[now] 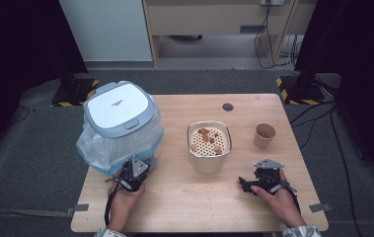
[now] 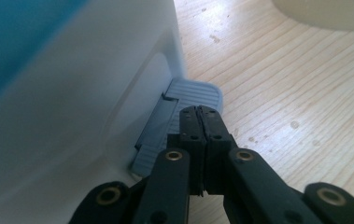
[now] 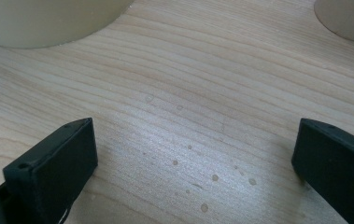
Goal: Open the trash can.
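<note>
A white and grey pedal bin [image 1: 119, 123] with a plastic liner stands at the table's left. Its grey foot pedal [image 2: 184, 95] sticks out at the base. My left gripper [image 1: 134, 174] sits at the bin's foot, and in the left gripper view my left gripper [image 2: 199, 116] is shut with its tips just over the pedal, nothing between them. My right gripper [image 1: 253, 183] rests low over bare wood at the front right; in the right gripper view it [image 3: 193, 154] stands wide open. A cream container [image 1: 209, 144] with a perforated insert holds several brown pieces.
A small paper cup [image 1: 264, 136] stands right of the cream container [image 3: 48, 21], and the cup's base [image 3: 347, 18] shows at the top right of the right gripper view. A dark round grommet [image 1: 228, 106] lies near the wooden table's [image 1: 184, 197] far edge.
</note>
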`<state>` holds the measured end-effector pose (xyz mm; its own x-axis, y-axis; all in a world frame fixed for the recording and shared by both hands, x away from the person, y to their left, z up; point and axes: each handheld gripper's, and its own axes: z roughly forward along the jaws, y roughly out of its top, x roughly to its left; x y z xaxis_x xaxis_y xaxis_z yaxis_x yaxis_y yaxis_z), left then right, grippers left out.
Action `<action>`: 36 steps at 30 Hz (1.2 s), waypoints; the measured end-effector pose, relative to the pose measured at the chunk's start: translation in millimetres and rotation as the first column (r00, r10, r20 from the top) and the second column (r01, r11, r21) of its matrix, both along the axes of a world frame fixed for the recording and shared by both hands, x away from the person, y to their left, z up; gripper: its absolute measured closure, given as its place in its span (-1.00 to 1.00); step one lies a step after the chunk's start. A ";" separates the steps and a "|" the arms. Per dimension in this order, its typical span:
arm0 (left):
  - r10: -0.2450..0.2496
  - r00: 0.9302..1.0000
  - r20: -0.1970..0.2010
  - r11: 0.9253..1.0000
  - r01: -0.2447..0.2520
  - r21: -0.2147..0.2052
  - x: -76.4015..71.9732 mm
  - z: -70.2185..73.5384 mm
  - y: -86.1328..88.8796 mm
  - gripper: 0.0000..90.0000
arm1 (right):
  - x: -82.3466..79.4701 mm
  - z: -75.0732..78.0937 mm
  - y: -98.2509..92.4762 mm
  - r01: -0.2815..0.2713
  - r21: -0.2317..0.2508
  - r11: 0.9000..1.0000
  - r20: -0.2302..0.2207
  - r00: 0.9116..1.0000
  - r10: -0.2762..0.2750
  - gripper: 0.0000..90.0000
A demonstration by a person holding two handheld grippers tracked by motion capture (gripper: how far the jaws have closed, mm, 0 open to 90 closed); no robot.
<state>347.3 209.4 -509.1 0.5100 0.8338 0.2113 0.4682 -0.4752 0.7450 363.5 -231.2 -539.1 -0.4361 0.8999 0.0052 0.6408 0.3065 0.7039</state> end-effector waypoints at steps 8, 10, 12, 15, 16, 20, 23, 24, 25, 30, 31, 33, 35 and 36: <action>0.014 1.000 -0.006 1.000 -0.014 0.022 0.0 -3.8 -2.0 0.99 | 0.0 -0.1 -0.1 -0.001 0.000 1.000 0.001 1.000 0.001 -0.99; 0.017 1.000 -0.009 1.000 -0.017 0.010 0.2 -4.6 -1.0 0.99 | 0.0 0.0 -0.2 -0.003 -0.001 1.000 0.001 1.000 0.003 -0.99; 0.017 1.000 -0.012 1.000 -0.017 0.010 0.4 -5.8 -1.1 0.99 | 0.0 0.0 -0.2 -0.003 -0.001 1.000 0.001 1.000 0.003 -0.99; 0.019 1.000 -0.020 1.000 -0.018 0.011 0.9 -7.7 -1.2 0.99 | 0.0 0.0 0.0 0.000 0.000 1.000 0.000 1.000 0.000 -0.99; 0.021 1.000 -0.022 1.000 -0.021 -0.001 1.3 -8.8 -0.6 0.99 | 0.0 0.0 -0.1 -0.002 -0.001 1.000 -0.001 1.000 0.002 -0.99; 0.019 0.999 -0.039 1.000 -0.019 -0.002 2.8 -11.8 -0.2 0.99 | 0.1 0.0 -0.1 0.000 -0.001 1.000 -0.001 1.000 0.000 -0.99; 0.019 0.999 -0.038 1.000 -0.019 -0.002 3.2 -12.5 -0.5 0.99 | 0.1 0.0 0.0 0.001 0.001 1.000 -0.001 1.000 -0.001 -0.98; 0.019 0.999 -0.040 1.000 -0.019 -0.002 3.4 -12.5 -0.3 0.99 | 0.3 0.1 -0.4 0.002 0.005 1.000 0.001 1.000 -0.002 -0.98; 0.019 0.999 -0.041 1.000 -0.019 -0.005 3.5 -12.6 0.0 0.99 | 0.2 0.4 -0.7 0.010 0.017 1.000 -0.004 1.000 -0.010 -0.98; 0.019 0.999 -0.038 1.000 -0.018 0.003 3.2 -12.4 -1.0 0.99 | 2.0 0.6 -3.8 -0.023 0.020 1.000 -0.004 1.000 0.023 -0.98; 0.018 0.999 -0.039 1.000 -0.018 0.004 3.2 -12.3 -1.1 0.99 | 2.9 2.8 -4.5 -0.037 0.022 0.999 -0.017 0.999 0.037 -0.89; 0.017 0.999 -0.039 1.000 -0.017 0.003 3.3 -12.2 -0.9 0.99 | 3.3 5.1 -5.4 -0.044 0.028 0.999 -0.015 0.999 0.044 -0.90; 0.018 0.999 -0.039 1.000 -0.018 0.005 3.2 -12.2 -1.2 0.99 | 2.6 7.1 -6.9 -0.033 0.007 0.999 0.004 0.999 0.033 -0.88; 0.018 0.999 -0.039 1.000 -0.018 0.005 3.2 -12.2 -1.2 0.99 | 2.6 7.1 -6.9 -0.033 0.007 0.999 0.004 0.999 0.033 -0.88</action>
<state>350.5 208.2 -521.3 0.5027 0.8420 0.1958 0.5050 -0.4699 0.7240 366.0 -238.1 -532.0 -0.4652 0.8852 0.0099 0.6280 0.3222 0.7083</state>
